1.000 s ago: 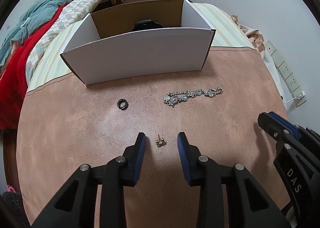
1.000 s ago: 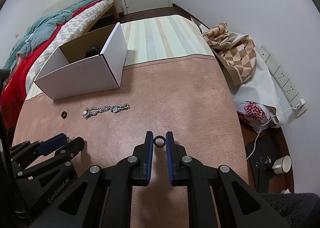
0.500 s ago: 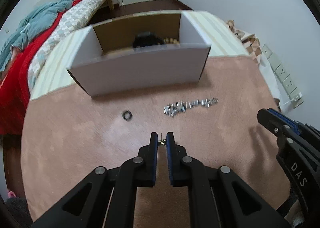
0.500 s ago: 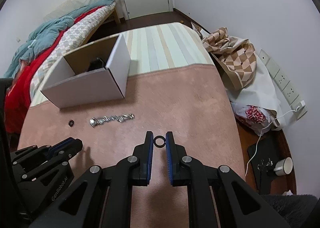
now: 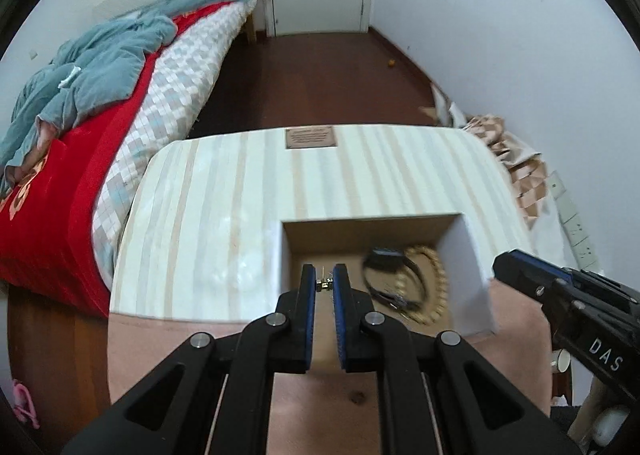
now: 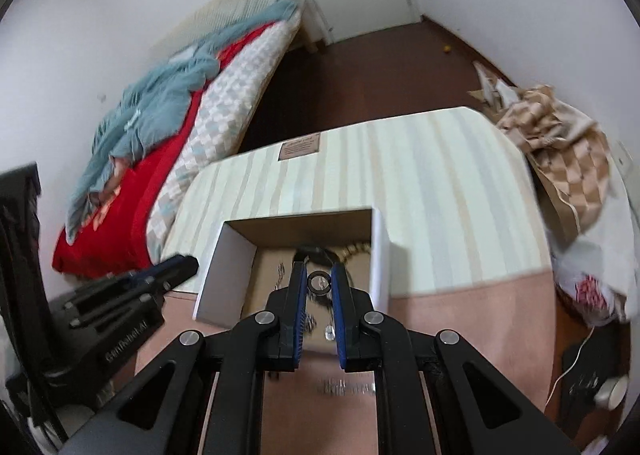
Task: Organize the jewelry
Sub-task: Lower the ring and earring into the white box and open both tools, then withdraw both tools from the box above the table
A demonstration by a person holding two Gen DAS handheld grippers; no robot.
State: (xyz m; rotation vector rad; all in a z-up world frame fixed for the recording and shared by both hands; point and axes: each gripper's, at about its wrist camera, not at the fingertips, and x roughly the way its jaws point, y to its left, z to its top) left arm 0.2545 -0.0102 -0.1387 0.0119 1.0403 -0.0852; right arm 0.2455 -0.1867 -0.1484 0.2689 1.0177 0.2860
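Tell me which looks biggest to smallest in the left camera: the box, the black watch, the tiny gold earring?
1. White box.
2. Black watch, lying inside the box.
3. Gold earring, pinched in the left gripper; it sits nearer the camera yet looks smallest.

Both hand-held grippers tilted downward, left (image 5: 324, 282) and right (image 6: 319, 282), jaws nearly closed.
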